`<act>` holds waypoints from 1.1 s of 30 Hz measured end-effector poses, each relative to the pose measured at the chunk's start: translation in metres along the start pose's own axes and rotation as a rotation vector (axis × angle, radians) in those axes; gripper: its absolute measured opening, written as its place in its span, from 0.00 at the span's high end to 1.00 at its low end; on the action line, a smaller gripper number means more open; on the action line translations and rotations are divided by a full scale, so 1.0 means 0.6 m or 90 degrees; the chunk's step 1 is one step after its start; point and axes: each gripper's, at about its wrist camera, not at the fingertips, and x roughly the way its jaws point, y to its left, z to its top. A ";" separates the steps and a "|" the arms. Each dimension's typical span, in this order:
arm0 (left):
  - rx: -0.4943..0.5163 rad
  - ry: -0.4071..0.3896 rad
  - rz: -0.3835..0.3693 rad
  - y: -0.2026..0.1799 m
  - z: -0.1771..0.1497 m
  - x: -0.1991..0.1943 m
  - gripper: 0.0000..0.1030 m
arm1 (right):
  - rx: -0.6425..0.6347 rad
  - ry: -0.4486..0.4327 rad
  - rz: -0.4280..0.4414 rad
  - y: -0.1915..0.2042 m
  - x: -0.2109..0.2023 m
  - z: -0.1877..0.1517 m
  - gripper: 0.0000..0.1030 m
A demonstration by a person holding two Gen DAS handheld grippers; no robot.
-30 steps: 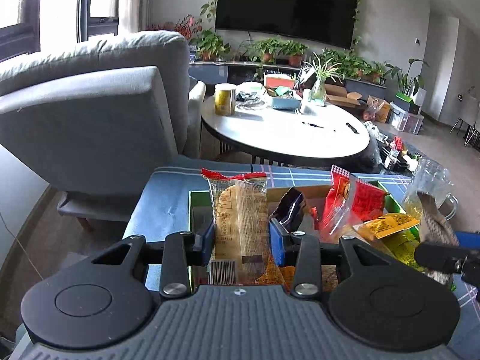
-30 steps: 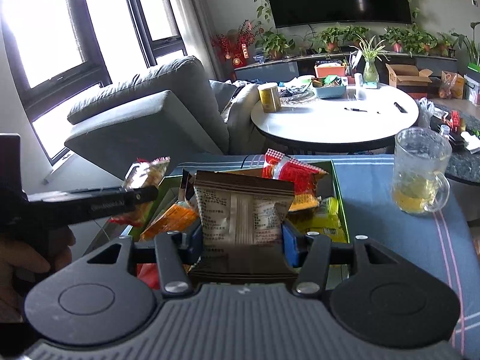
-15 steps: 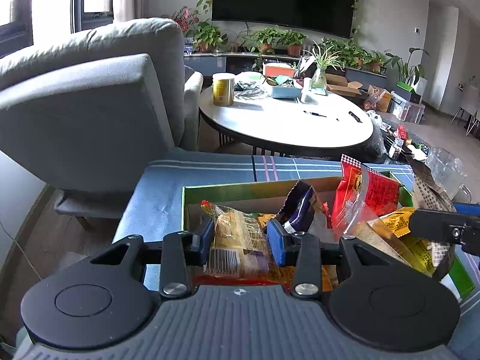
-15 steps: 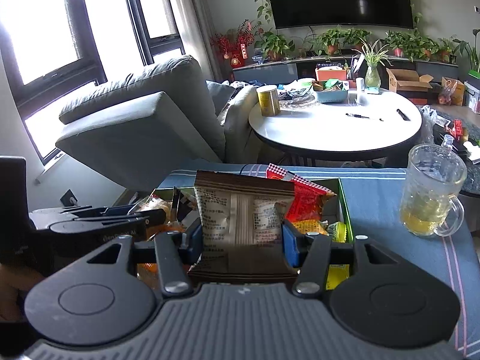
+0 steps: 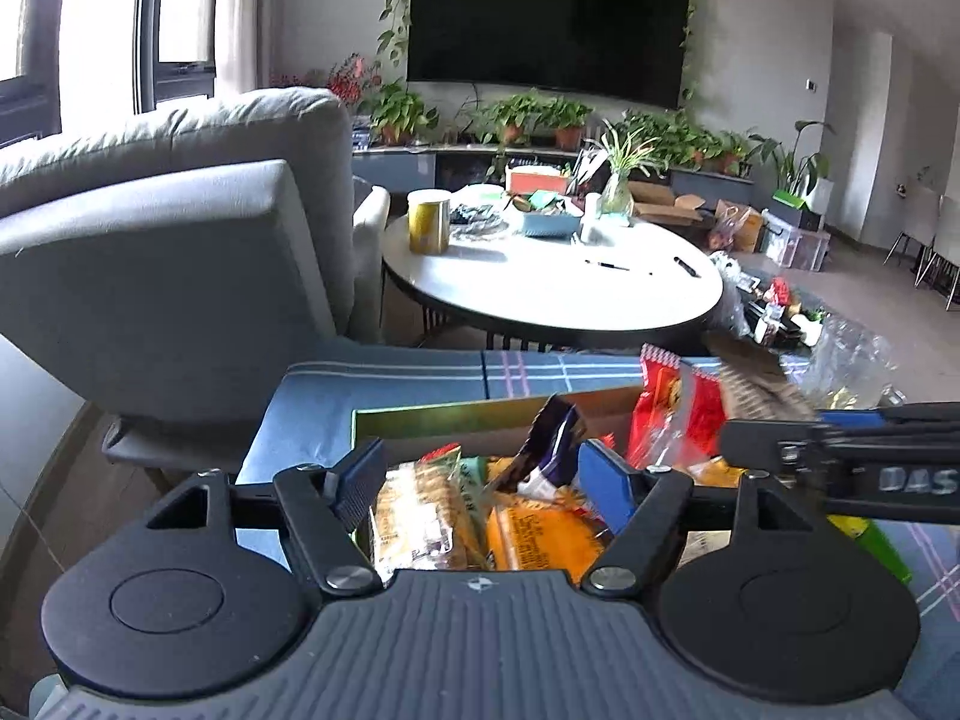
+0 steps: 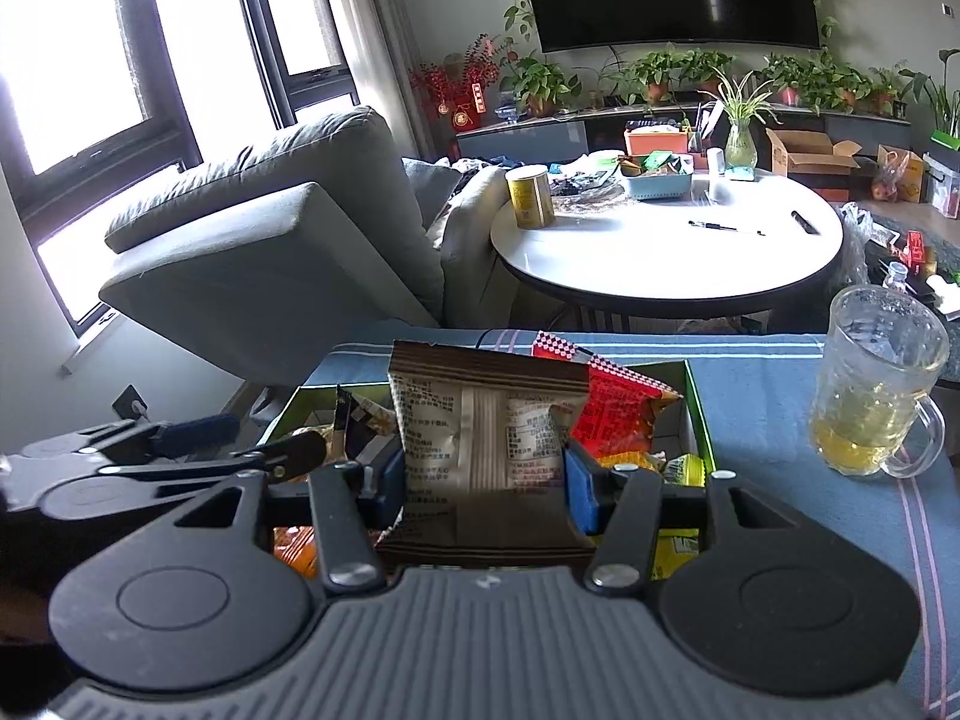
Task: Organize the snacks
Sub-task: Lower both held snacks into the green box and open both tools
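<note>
A green box (image 5: 420, 417) full of snack packets sits on the blue cloth. My left gripper (image 5: 480, 468) hangs over its near left part with its jaws opening. The clear biscuit packet (image 5: 414, 516) lies loose in the box between them, with neither pad pressing on it. Beside it are an orange packet (image 5: 540, 534), a dark purple packet (image 5: 552, 444) and a red packet (image 5: 672, 414). My right gripper (image 6: 485, 480) is shut on an upright brown-and-white snack packet (image 6: 480, 420) above the box (image 6: 699, 414).
A glass mug (image 6: 876, 396) of yellow drink stands on the cloth to the right of the box. Behind are a round white table (image 6: 660, 264) with a yellow tin (image 6: 529, 197) and a grey armchair (image 6: 270, 246). The left gripper's side (image 6: 180, 456) shows at the lower left.
The left gripper came down with the biscuit packet into the box, then its jaws spread and let it go. The right gripper keeps its hold on the brown packet.
</note>
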 end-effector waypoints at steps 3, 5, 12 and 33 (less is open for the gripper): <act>0.002 -0.001 0.000 -0.001 0.000 -0.004 0.34 | -0.001 -0.001 -0.001 0.003 0.005 0.003 0.34; 0.003 0.005 0.001 -0.001 -0.003 -0.002 0.34 | -0.001 -0.005 -0.004 0.003 0.006 0.003 0.34; -0.001 0.017 0.001 -0.003 -0.015 0.000 0.34 | 0.024 -0.031 -0.039 -0.010 -0.002 -0.002 0.34; 0.000 -0.015 -0.008 -0.022 -0.028 -0.072 0.26 | 0.040 -0.061 -0.045 0.004 -0.078 -0.036 0.33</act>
